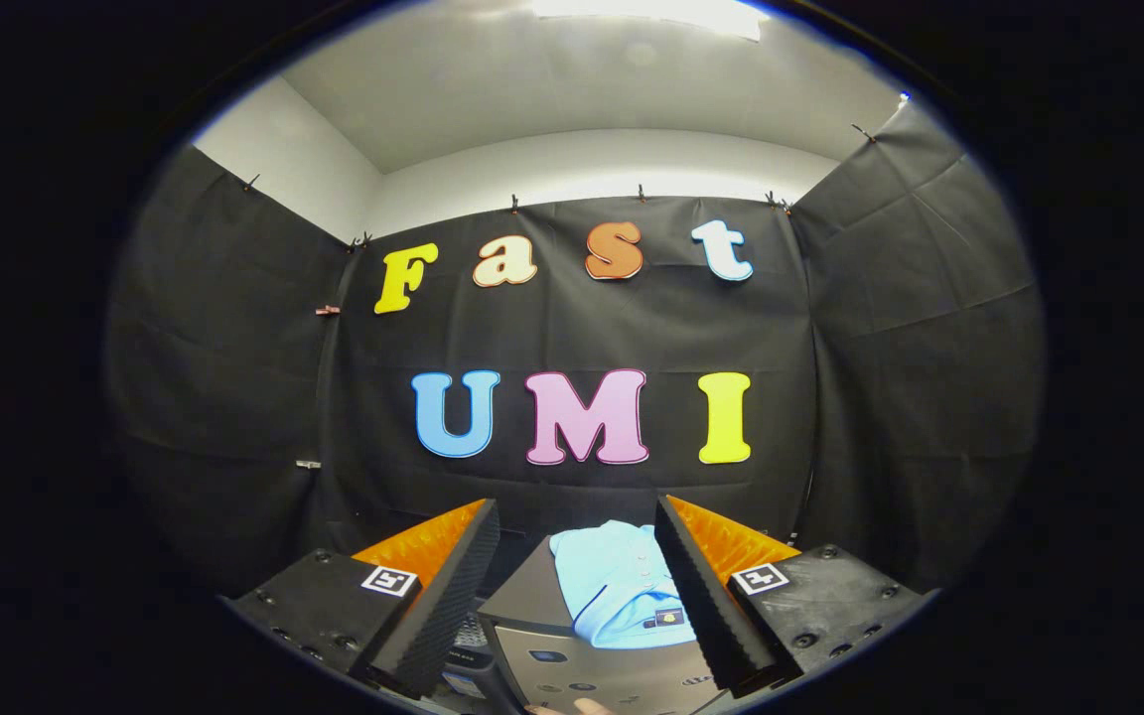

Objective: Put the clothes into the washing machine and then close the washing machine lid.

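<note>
The two-finger gripper [577, 536] was held with its fingers spread wide apart, nothing being pinched between them. The fingers [453, 596] were raised above the appliance, their ribbed inner faces turned toward each other. Between them and a little beyond, a light blue folded garment with a row of small buttons and a dark tag [617, 591] was seen lying on the flat top of a grey boxy washing machine [532, 606]. The garment was touched by neither finger, though its far edge was partly hidden behind one finger. The machine's silver front control panel with small dark buttons [592, 670] was seen below the garment, nearer the camera. Whether the lid of the machine was open or closed could not be told. A fingertip of a person's hand [587, 706] was glimpsed at the very bottom, just below the panel. Black cloth walls [234, 397] were hung behind and to both sides of the machine.
</note>
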{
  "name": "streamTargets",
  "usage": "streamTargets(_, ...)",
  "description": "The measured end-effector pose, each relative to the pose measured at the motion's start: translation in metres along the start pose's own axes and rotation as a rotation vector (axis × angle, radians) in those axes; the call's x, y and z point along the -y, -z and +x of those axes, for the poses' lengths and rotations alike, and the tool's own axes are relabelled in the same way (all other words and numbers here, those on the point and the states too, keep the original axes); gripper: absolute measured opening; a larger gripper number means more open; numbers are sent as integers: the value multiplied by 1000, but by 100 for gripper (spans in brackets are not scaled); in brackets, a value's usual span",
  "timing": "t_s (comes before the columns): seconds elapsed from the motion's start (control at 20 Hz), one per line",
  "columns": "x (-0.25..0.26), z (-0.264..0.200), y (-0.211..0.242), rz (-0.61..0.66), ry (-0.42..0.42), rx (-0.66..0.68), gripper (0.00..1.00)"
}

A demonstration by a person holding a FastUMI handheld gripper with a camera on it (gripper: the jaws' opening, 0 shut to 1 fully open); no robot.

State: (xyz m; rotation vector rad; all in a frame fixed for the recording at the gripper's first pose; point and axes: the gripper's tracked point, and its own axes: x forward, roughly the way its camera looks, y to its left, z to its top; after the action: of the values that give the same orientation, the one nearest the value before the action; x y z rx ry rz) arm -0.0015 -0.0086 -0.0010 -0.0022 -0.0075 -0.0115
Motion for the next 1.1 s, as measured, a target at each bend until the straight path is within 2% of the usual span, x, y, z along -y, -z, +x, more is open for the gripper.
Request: streamTargets(1.1, 13, 8, 7, 10, 15, -24, 99)
